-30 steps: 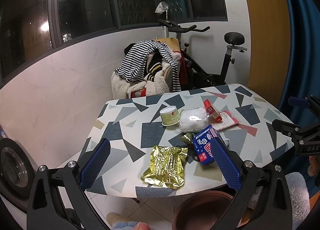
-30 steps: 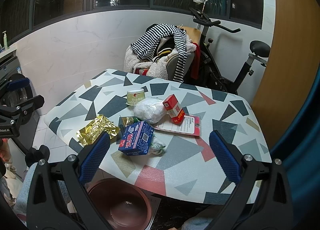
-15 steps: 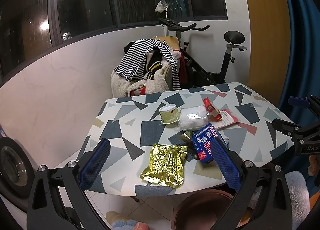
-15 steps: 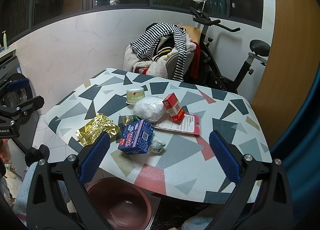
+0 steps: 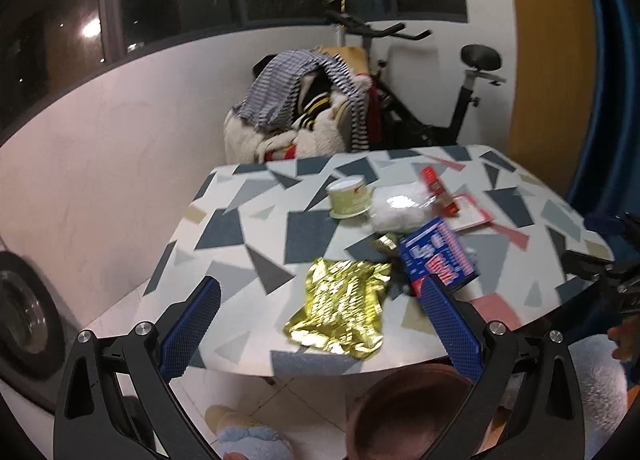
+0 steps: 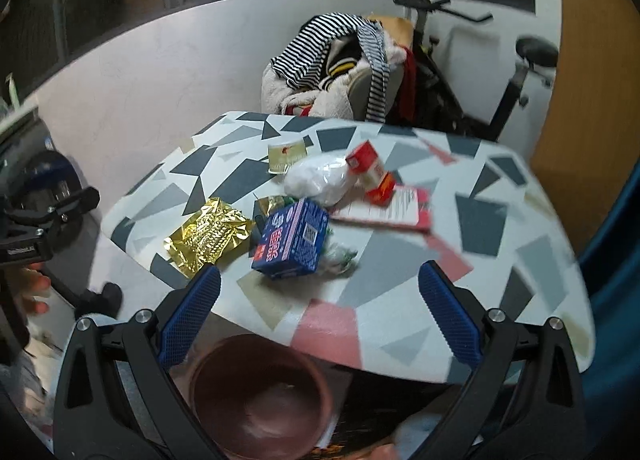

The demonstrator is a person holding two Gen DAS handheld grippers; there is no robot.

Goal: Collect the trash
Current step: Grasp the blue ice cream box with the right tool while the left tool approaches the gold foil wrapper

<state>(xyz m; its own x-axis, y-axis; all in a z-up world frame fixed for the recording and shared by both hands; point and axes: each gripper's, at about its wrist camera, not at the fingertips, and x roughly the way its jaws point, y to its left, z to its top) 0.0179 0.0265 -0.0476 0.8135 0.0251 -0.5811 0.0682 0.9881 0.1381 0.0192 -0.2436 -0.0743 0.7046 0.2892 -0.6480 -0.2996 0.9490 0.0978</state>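
Hovering wide-open left claw (image 5: pixel 316 324) nearest gold wrapper (image 5: pixel 340 306) lying dead ahead at 12 o'clock, long axis running away; right claw (image 6: pixel 318 312) likewise gaping

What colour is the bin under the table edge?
Reddish-brown, the bin shows best in the right wrist view.

Foil wrapper (image 5: pixel 340 310) left of box (image 5: pixel 438 256) on table (image 5: pixel 240 215), bin (image 6: pixel 256 396) below.

Both views are motion-blurred and softly lit from overhead; lamp reflections glare in the dark windows (image 5: pixel 96 25); fisheye bending curves the edges, corners vignetted black.
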